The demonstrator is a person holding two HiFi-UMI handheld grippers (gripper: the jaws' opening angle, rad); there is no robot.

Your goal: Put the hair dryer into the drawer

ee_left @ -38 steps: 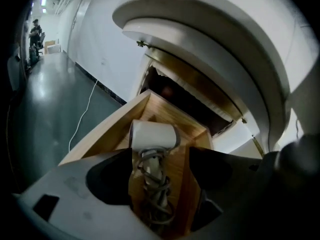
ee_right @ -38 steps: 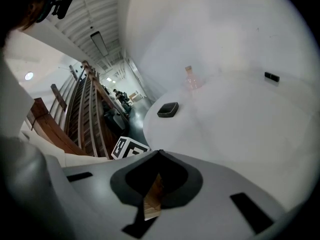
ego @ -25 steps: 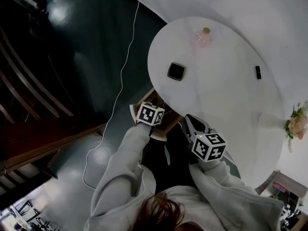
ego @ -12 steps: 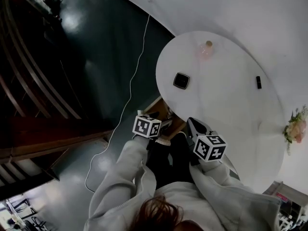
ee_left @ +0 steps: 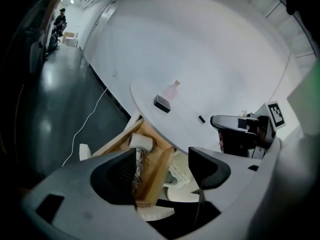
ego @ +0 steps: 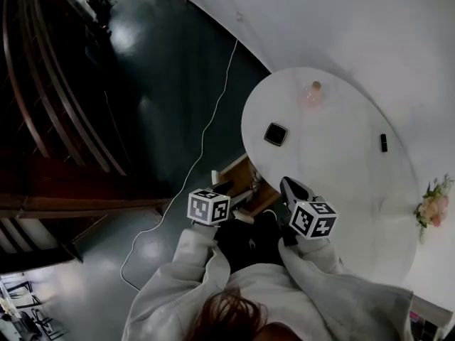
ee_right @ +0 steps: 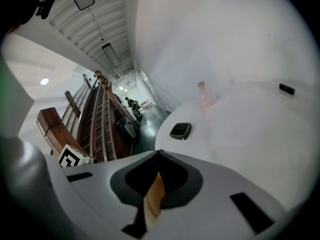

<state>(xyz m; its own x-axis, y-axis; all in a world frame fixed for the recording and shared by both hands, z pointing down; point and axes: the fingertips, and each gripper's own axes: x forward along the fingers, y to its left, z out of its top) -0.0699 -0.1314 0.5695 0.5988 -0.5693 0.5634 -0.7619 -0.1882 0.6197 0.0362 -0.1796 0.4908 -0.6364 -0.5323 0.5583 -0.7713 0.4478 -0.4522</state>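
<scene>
A dark, glossy floor (ego: pixel 163 84) is stretching away below a plain white wall (ego: pixel 370 27), with wooden railings (ego: pixel 43 119) running along the left side of the head view. A round white worktop (ego: pixel 334 169) is standing against the wall. A person in a pale hooded top (ego: pixel 284 297) is leaning over its near left edge, holding a gripper in each hand.

Under that edge a wooden drawer (ee_left: pixel 120 135) is standing pulled out. The hair dryer (ee_left: pixel 140 141) is lying inside it, its white barrel resting toward the far end and its cord bunching up just beside it.

The left gripper (ee_left: pixel 162 156) is hovering over the drawer with its jaws spread apart and holding nothing. The right gripper (ee_right: pixel 159 155) is hanging near the worktop's edge, its jaws meeting at the tips; only a sliver of wood colour is showing through the slit behind them.

A thin white cable (ego: pixel 206 126) is trailing across the floor. Flowers (ego: pixel 431 204) are sitting at the worktop's right edge, a black square case (ego: pixel 276 133) near its left edge, a pink bottle (ego: pixel 313 92) at the far edge, and a small black item (ego: pixel 384 143) toward the right.
</scene>
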